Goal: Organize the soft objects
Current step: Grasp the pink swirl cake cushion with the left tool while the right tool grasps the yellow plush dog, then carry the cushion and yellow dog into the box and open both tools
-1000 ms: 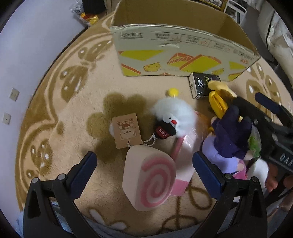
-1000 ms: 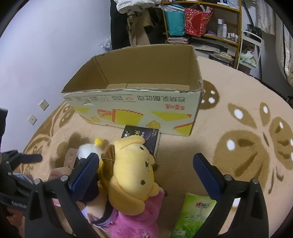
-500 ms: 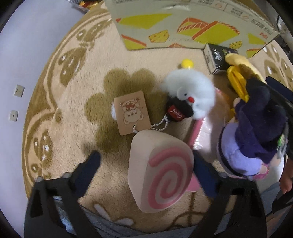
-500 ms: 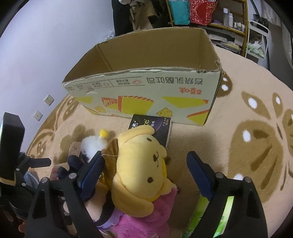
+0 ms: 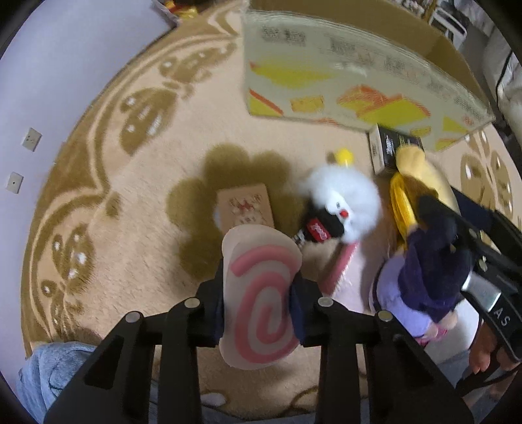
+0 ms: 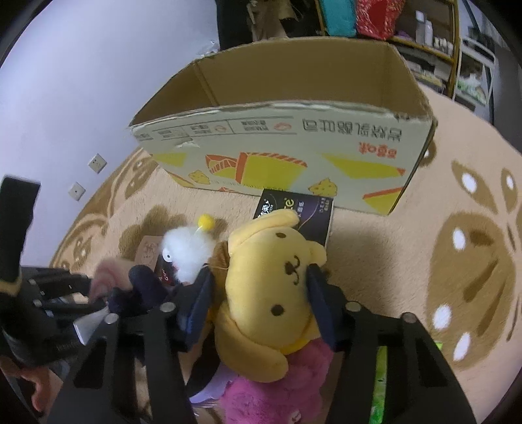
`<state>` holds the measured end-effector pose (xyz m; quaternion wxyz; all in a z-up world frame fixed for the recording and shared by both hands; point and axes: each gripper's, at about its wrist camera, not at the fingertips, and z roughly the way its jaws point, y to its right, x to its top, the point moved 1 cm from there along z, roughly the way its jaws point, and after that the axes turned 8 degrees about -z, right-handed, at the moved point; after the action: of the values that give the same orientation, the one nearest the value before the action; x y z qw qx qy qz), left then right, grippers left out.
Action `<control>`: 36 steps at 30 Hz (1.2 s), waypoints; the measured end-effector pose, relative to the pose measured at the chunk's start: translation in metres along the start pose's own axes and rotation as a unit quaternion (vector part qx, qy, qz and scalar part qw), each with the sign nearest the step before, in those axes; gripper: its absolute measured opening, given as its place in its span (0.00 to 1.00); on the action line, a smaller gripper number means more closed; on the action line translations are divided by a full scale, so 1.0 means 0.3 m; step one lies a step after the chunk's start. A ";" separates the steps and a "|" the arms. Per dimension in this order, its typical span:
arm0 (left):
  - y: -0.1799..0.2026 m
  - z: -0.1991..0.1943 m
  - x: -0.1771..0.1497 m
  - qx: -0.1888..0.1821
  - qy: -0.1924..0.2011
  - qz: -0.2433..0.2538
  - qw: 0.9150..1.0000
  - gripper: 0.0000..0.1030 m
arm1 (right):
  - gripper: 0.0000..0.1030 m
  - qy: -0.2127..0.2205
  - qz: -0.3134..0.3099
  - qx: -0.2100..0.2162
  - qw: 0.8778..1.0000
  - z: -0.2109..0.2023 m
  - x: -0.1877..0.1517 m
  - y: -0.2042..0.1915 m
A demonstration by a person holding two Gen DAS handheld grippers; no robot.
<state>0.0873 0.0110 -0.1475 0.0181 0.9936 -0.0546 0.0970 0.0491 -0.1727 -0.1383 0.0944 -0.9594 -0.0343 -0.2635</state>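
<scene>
My left gripper is shut on a pink swirl-roll plush, squeezing its sides. My right gripper is shut on the head of a yellow dog plush. A white fluffy plush with a yellow pompom lies on the rug beyond the roll; it also shows in the right wrist view. A purple plush lies at the right, a pink plush under the dog. An open cardboard box stands ahead on the rug.
A black tissue pack leans by the box front. A brown card tag lies on the rug. A green pack sits at the lower right. Shelves with bags stand behind the box. Wall sockets are at the left.
Both grippers moved forward and closed: the left onto the swirl-roll plush, the right onto the yellow dog plush's head. Both were open one second ago.
</scene>
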 end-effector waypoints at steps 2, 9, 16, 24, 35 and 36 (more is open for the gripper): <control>-0.011 -0.029 0.012 0.001 0.024 -0.009 1.000 0.29 | 0.48 0.004 -0.004 -0.005 1.000 -0.016 0.004 0.000; -0.029 -0.180 0.041 -0.020 0.126 -0.019 0.992 0.29 | 0.46 0.038 -0.005 -0.011 0.999 -0.086 0.027 0.013; 0.070 -0.273 0.019 -0.012 0.191 0.015 0.981 0.29 | 0.46 0.092 -0.010 -0.021 0.995 -0.193 0.059 0.009; 0.098 -0.375 0.048 -0.012 0.265 0.026 0.964 0.29 | 0.46 0.149 -0.021 -0.034 0.988 -0.298 0.089 0.003; 0.105 -0.462 0.142 -0.022 0.338 0.016 0.941 0.28 | 0.46 0.213 -0.031 -0.055 0.975 -0.417 0.138 0.004; 0.116 -0.467 0.158 -0.018 0.343 0.023 0.939 0.28 | 0.46 0.217 -0.028 -0.058 0.974 -0.424 0.148 0.010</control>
<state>0.1029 -0.0220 -0.0002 0.0513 0.8982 -0.0691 0.4312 0.0241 -0.2003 -0.0088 0.0366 -0.8820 -0.0244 -0.4692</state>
